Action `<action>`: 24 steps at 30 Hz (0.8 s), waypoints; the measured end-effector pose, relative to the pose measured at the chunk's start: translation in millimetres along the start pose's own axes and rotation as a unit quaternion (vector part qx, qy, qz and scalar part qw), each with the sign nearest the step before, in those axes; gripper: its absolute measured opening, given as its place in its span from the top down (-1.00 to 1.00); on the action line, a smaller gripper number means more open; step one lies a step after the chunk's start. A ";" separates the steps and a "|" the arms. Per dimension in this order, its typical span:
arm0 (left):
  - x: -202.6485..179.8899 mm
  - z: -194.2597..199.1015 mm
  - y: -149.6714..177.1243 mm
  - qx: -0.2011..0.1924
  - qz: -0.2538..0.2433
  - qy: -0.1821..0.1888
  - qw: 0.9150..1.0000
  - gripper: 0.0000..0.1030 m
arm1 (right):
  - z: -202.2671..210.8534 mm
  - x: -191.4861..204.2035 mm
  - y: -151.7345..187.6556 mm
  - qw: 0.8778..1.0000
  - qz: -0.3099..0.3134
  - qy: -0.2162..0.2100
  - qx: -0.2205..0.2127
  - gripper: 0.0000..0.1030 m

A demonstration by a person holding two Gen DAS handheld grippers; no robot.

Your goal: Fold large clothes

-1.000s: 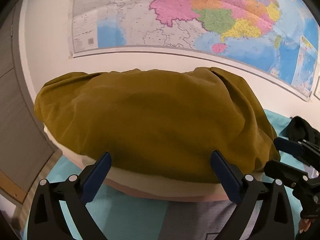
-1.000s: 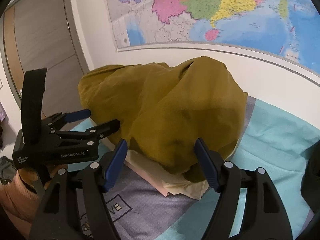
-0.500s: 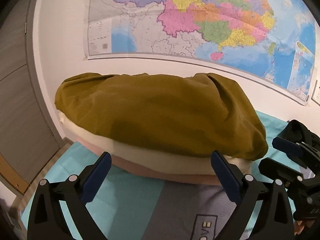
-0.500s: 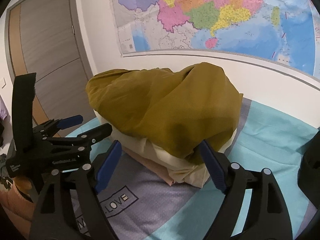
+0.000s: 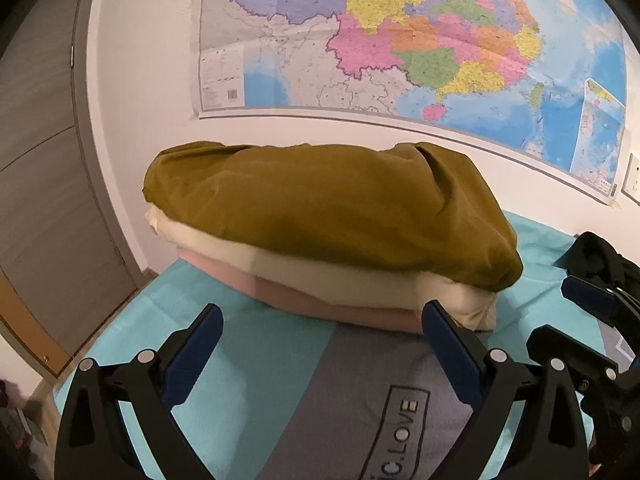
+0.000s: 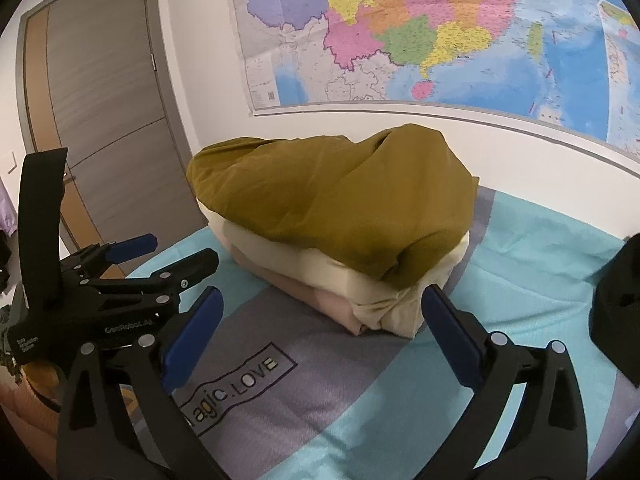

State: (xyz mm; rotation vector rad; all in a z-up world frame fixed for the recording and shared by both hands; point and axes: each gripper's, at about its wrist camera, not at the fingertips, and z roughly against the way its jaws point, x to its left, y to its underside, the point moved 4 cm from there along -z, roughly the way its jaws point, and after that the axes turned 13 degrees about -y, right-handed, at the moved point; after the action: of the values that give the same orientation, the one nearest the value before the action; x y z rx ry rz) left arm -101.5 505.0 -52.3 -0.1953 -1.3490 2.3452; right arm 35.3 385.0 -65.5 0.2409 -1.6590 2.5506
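Both grippers are hanging low over the bed (image 6: 532, 264), angled downward toward the stack of folded clothes (image 6: 332, 216), which is sitting on the bedspread against the wall under the map (image 6: 440, 28). The right gripper (image 6: 320, 332) is standing released, its jaws having just been spreading wide, nothing between them, short of the stack's near corner. The left gripper (image 5: 320, 344) is likewise gaping empty before the stack. The top garment is a soft, rumpled mustard cloth, mounded over smooth cream and pink folded layers beneath.
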 end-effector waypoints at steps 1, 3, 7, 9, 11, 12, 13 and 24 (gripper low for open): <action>-0.2 1.4 2.1 0.004 0.001 0.003 1.000 -0.87 | 2.1 2.0 2.8 1.000 0.000 -0.002 0.001 -0.90; -0.3 3.6 5.7 0.008 0.002 0.004 1.000 -0.87 | 5.0 4.6 6.1 1.000 0.002 -0.001 0.003 -0.91; -1.1 5.8 12.7 0.012 0.001 0.004 1.000 -0.87 | 11.9 11.1 12.5 1.000 0.008 0.001 0.002 -0.91; -0.9 8.1 15.0 0.014 0.001 0.006 1.000 -0.87 | 15.4 12.9 14.8 1.000 0.005 -0.004 0.002 -0.91; -2.0 12.3 15.8 0.012 0.000 0.009 1.000 -0.87 | 19.6 15.1 16.3 1.000 0.008 -0.005 -0.001 -0.91; -2.8 14.8 15.6 0.008 -0.001 0.010 1.000 -0.87 | 20.1 15.5 16.3 1.000 0.009 -0.005 -0.001 -0.91; -3.5 16.5 15.1 0.007 -0.001 0.010 1.000 -0.87 | 21.9 15.8 17.0 1.000 0.008 -0.003 -0.003 -0.90; -6.4 28.6 19.9 0.001 -0.003 0.014 1.000 -0.87 | 32.1 19.3 23.9 1.000 0.005 -0.006 -0.008 -0.91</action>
State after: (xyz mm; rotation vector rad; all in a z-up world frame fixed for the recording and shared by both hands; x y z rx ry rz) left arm -110.8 470.9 -55.0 -0.2223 -1.3313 2.3293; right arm 15.1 345.8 -70.8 0.2478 -1.6878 2.5479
